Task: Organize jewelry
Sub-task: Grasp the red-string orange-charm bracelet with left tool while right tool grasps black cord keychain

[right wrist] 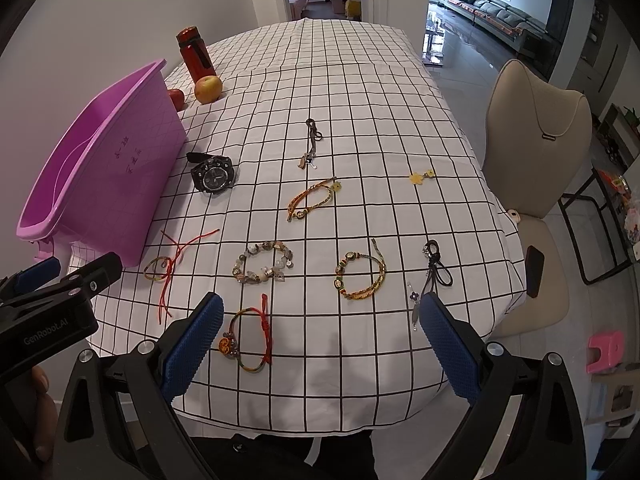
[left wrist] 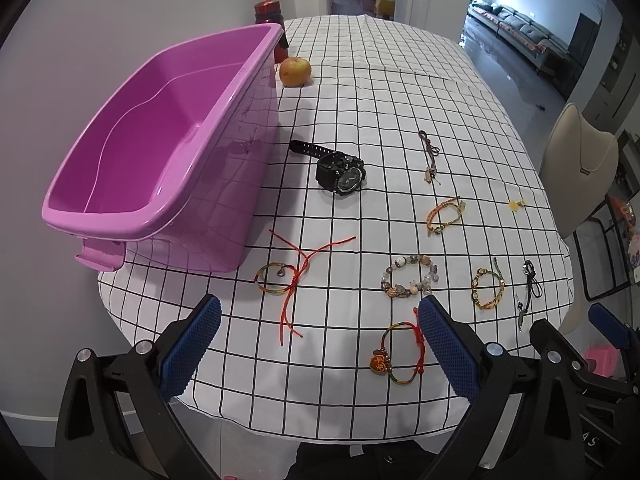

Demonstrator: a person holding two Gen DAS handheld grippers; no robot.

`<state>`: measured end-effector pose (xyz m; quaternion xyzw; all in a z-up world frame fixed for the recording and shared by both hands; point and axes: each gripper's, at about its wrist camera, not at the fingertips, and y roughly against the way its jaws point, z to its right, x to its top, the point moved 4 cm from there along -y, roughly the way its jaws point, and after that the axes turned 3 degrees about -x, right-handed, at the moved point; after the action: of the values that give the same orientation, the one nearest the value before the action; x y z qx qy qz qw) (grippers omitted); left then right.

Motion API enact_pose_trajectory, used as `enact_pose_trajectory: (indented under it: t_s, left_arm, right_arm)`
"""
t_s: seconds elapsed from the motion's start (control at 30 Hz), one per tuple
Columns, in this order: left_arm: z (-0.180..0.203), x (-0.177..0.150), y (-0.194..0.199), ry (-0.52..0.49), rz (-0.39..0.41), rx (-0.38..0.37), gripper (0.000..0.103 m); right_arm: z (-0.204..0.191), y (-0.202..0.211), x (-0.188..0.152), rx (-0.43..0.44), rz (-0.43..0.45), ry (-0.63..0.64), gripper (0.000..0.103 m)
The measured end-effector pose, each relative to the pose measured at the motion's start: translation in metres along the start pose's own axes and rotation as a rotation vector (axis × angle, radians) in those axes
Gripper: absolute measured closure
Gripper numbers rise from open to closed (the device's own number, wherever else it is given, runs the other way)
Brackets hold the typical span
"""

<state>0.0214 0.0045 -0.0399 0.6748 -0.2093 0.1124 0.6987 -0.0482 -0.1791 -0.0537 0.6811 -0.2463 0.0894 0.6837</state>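
A: Hovering with both sets of jaws wide, empty; jewelry's scattered on the bench (right wrist: 360,92), bin (left wrist: 160,128) empty.
B: Your thin red-cord bracelet (right wrist: 250,338) could slip or snag the cloth.

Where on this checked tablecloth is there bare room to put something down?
Free: the far half beyond the yellow apple and brown cord charm. Also the near edge right of the red-knot bracelet. Crowded: the middle, from black watch to beaded bracelet.
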Motion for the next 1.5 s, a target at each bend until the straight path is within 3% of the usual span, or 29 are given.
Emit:
enact_pose_trajectory:
  t_s: [0.57,0.8,1.0,1.23,1.5]
  left_arm:
    - [-0.012,-0.007,-0.006,-0.038,-0.001,0.004,0.006]
    - [-0.012,-0.026,-0.026,-0.082,-0.018,-0.027,0.006]
    - [-0.002,-0.054,-0.054,-0.109,-0.054,-0.056,0.006]
    - [0.007,-0.081,-0.071,-0.049,-0.028,-0.04,0.006]
    - [0.021,-0.107,-0.088,0.055,0.016,0.003,0.006]
  right_arm:
    - [-0.004,0.0,-0.012,-0.016,0.017,-0.033,0.009]
    - [0.002,-0.009,-0.043,-0.053,0.045,-0.039,0.009]
    - [0.018,-0.029,-0.072,-0.11,-0.01,-0.04,0.009]
    - [0.046,-0.048,-0.089,-0.122,0.007,-0.021,0.009]
    - [0.076,-0.072,-0.091,-0.097,0.088,0.041,0.009]
